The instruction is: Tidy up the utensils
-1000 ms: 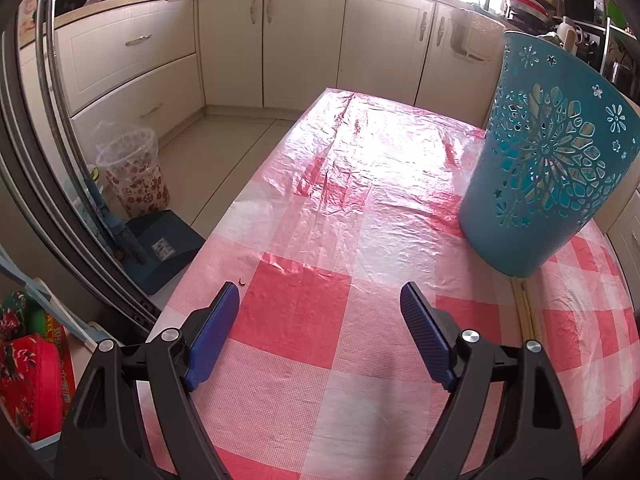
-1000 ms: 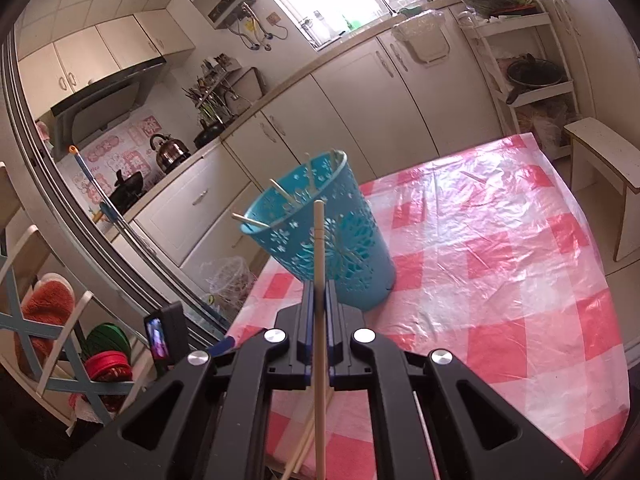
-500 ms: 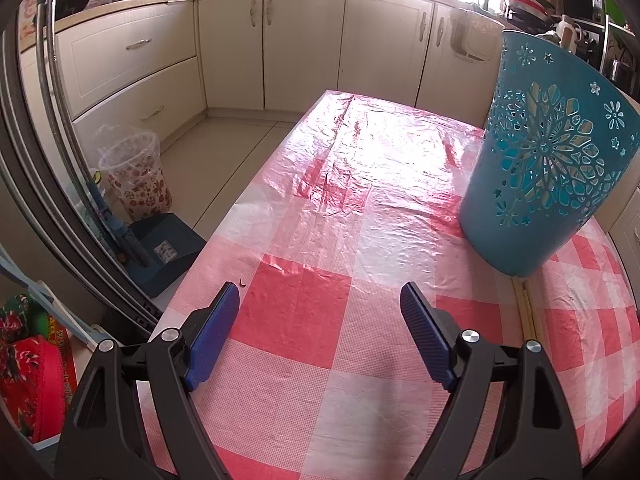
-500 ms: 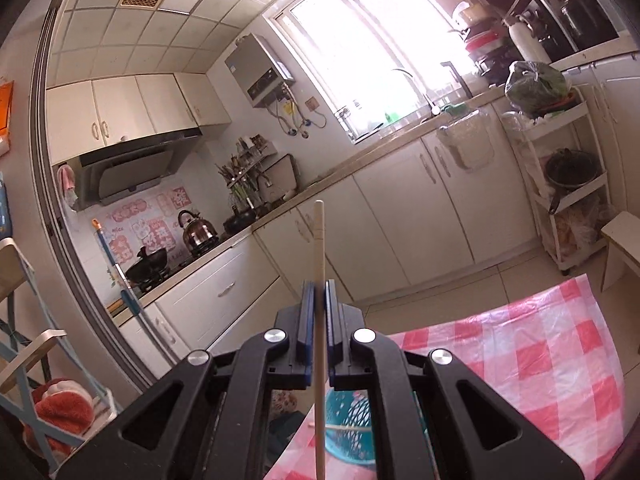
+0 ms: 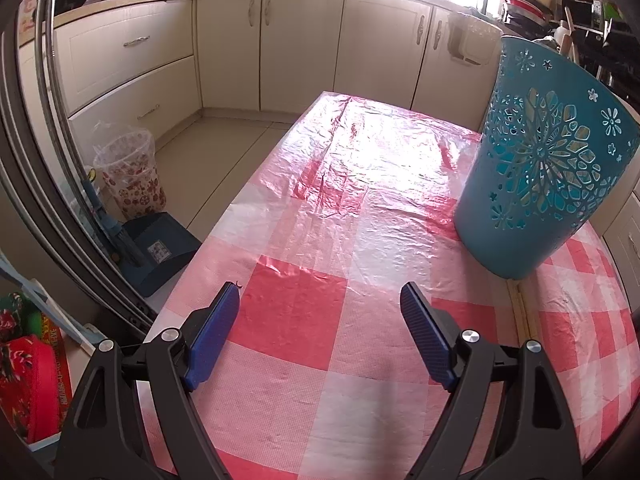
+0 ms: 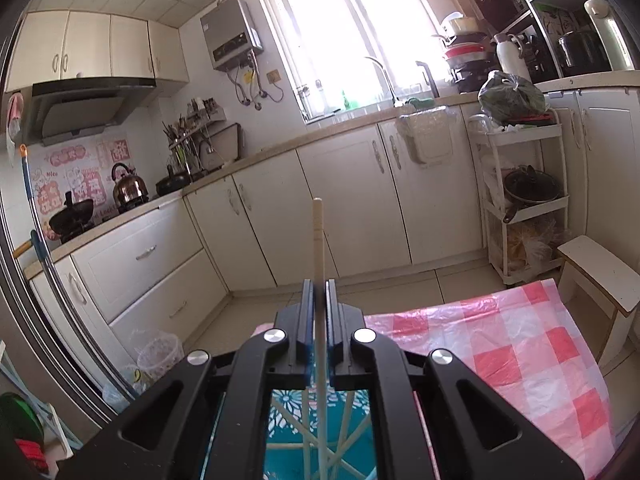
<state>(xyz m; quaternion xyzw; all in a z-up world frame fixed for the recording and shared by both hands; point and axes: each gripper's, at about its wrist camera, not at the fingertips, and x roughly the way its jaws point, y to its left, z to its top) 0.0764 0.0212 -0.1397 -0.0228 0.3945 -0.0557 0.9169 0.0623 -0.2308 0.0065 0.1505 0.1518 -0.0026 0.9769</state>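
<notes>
A teal perforated basket (image 5: 548, 168) stands on the red-checked tablecloth (image 5: 328, 208) at the right. My left gripper (image 5: 320, 300) is open and empty, low over the cloth, left of the basket. More chopsticks (image 5: 522, 312) lie on the cloth below the basket. My right gripper (image 6: 319, 292) is shut on a wooden chopstick (image 6: 317, 240) that stands upright. It hangs directly above the basket (image 6: 288, 420), whose inside shows several chopsticks (image 6: 320, 444) between the gripper arms.
Cream kitchen cabinets (image 5: 300, 40) line the far walls. A waste bin (image 5: 128, 172) and a blue dustpan (image 5: 160, 248) stand on the floor left of the table. A white rack (image 6: 524, 200) and a stool (image 6: 600, 272) stand past the table's far end.
My right gripper has risen and tilted up with the chopstick, then come over the basket opening. The left gripper has stayed still and open.
</notes>
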